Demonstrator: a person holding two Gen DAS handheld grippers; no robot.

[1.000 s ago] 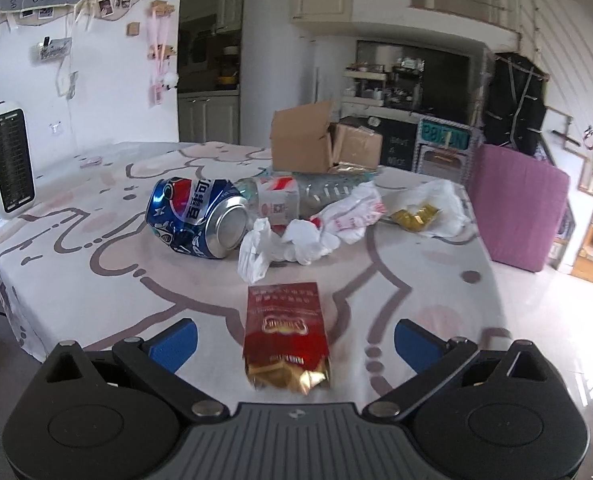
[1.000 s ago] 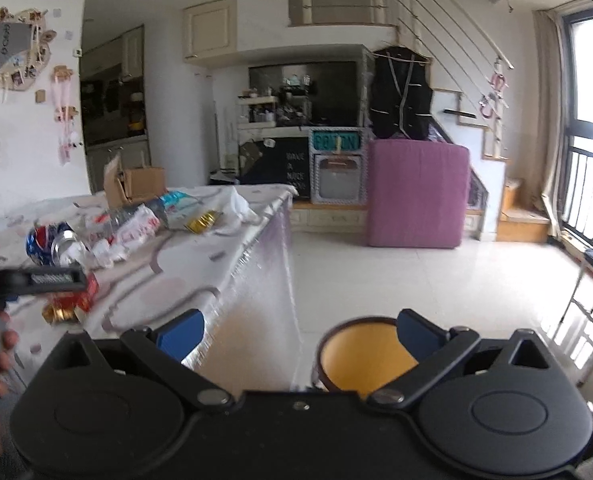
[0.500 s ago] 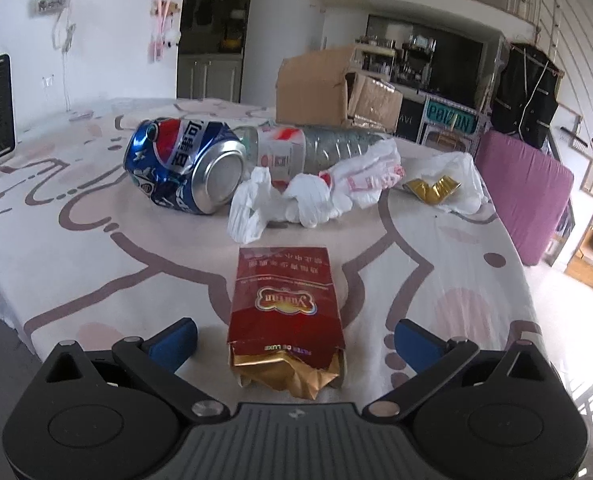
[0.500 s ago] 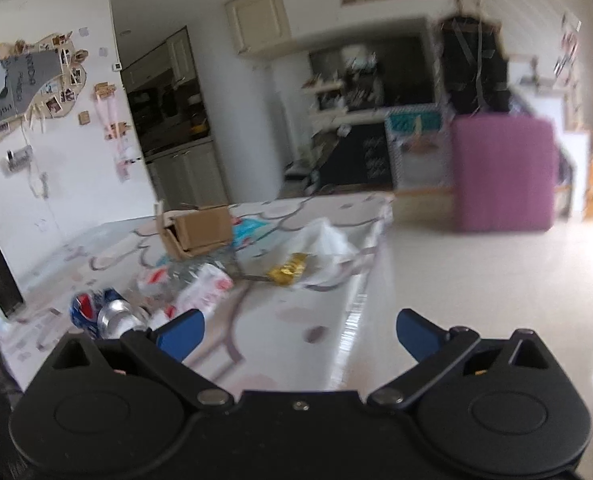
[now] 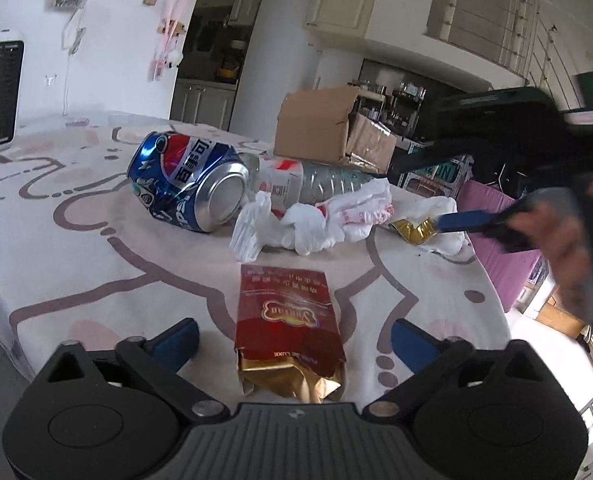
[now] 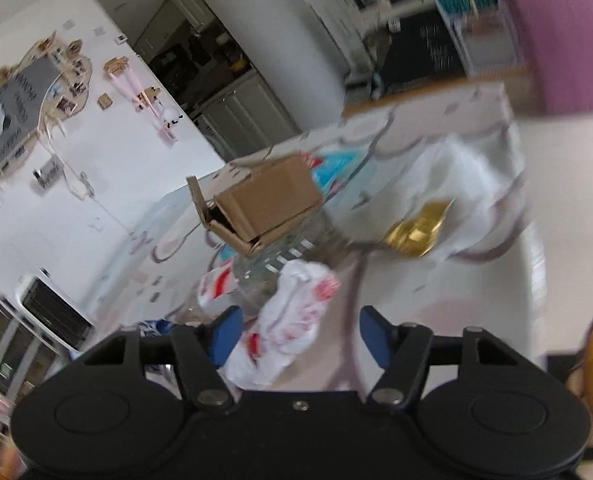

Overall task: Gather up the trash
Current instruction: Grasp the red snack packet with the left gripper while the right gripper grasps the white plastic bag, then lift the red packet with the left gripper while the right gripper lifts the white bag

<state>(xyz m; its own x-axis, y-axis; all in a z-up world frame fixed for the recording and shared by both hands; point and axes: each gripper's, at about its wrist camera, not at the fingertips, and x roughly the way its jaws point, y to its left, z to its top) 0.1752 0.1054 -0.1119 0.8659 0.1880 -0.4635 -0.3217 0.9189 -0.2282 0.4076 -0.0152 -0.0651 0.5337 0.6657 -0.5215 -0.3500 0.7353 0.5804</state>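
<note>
Centrally, lying flat on the patterned bench (image 5: 76, 248) between the left gripper (image 5: 292, 344)'s closing, not yet touching jaws: red-and-gold crumpled cigarette packet (image 5: 288, 320), judged light, crushable, best pinched across its sides. Right gripper (image 6: 296, 334) closing around white crumpled plastic bag (image 6: 296, 312), pads not yet pressing.

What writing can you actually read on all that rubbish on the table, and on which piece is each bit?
"PEPSI" in part, beside Chinese characters: on the dented blue can.
Gold emblem, small gold print and Chinese lines, too small to read: on the red cigarette pack.
Red print, too crumpled to read: on the white plastic bag.
Red and white label, text too small: on the clear plastic bottle.
No text visible: on the cardboard box.
</note>
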